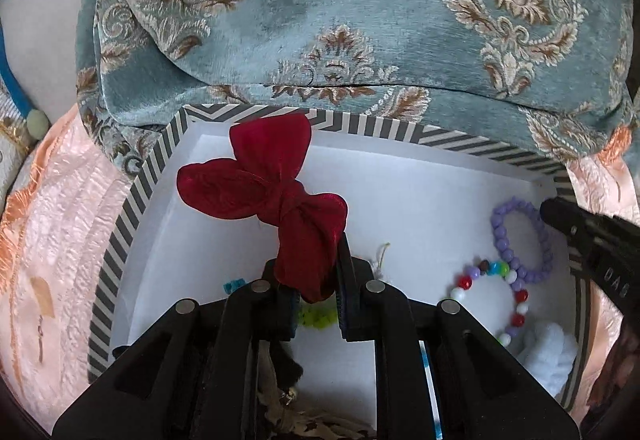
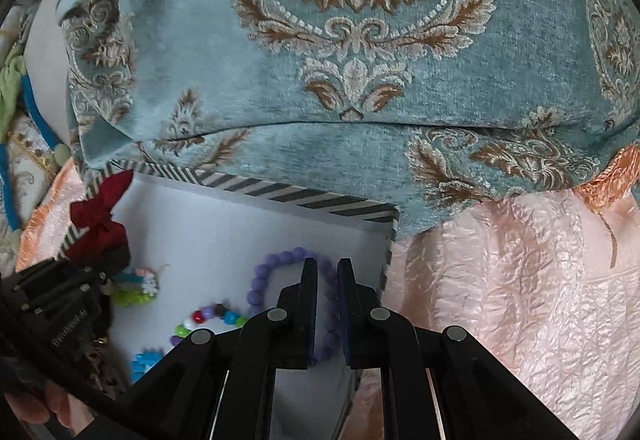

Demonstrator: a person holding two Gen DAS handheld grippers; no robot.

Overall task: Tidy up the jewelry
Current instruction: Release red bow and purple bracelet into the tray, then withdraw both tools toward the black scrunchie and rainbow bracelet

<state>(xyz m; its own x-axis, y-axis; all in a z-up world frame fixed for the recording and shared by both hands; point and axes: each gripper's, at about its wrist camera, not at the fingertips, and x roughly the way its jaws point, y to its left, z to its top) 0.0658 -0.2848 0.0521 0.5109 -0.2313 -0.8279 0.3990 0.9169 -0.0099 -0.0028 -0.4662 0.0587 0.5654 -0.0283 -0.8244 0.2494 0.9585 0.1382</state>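
Bow hanging over the striped box, clamped by left gripper | right gripper hovering over purple bracelet, fingers slightly apart, empty | beaded bracelet lying inside.

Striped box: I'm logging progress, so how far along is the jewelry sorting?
Done: the purple bead bracelet, a multicolored bracelet and other small pieces already lie in the striped box. In hand: the left tool holds the red bow over the box. Left: release it. The right tool hovers above the purple bracelet, holding nothing.
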